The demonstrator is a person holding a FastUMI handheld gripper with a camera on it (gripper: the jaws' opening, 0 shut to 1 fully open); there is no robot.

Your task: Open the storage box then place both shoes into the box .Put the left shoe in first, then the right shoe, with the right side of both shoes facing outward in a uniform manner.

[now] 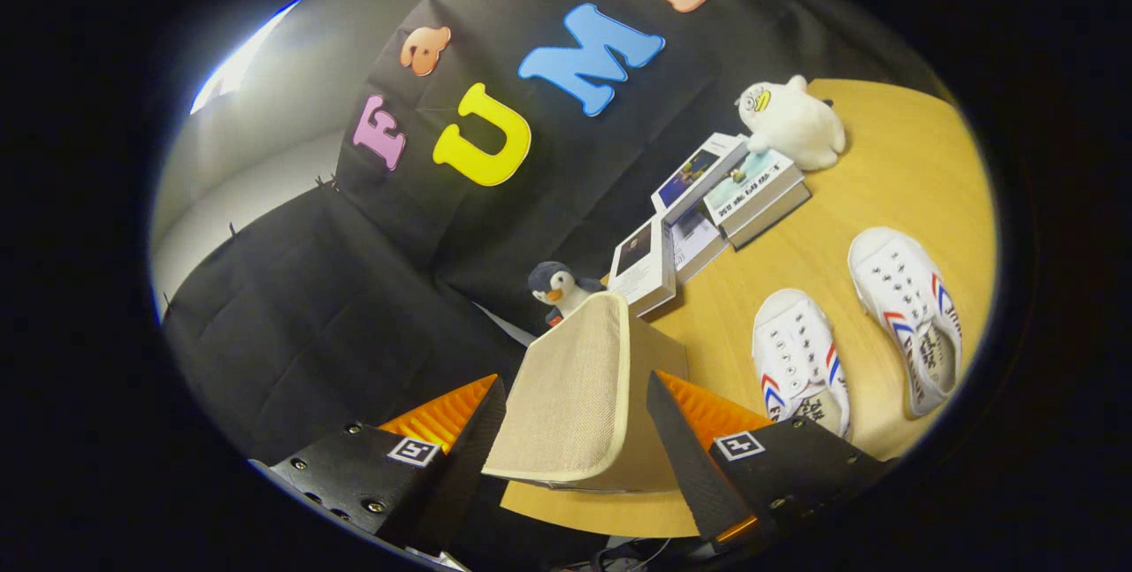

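A beige fabric lid (566, 395) of the storage box stands raised and tilted between my fingers, its woven face toward the left finger and a plain tan side (659, 360) toward the right one. My gripper (575, 379) is shut on the lid, with both fingers pressing its sides. The rest of the box is hidden under the lid. Two white sneakers with red and blue stripes lie side by side on the wooden table beyond the right finger: the nearer shoe (800, 360) just past that finger, the other shoe (911, 316) farther to the right.
A penguin toy (557, 289) stands just behind the lid. Past it a stack of books (707, 209) lies on the table (884, 174), with a white plush toy (791, 121) at its far end. The booth's black cloth wall hangs behind them.
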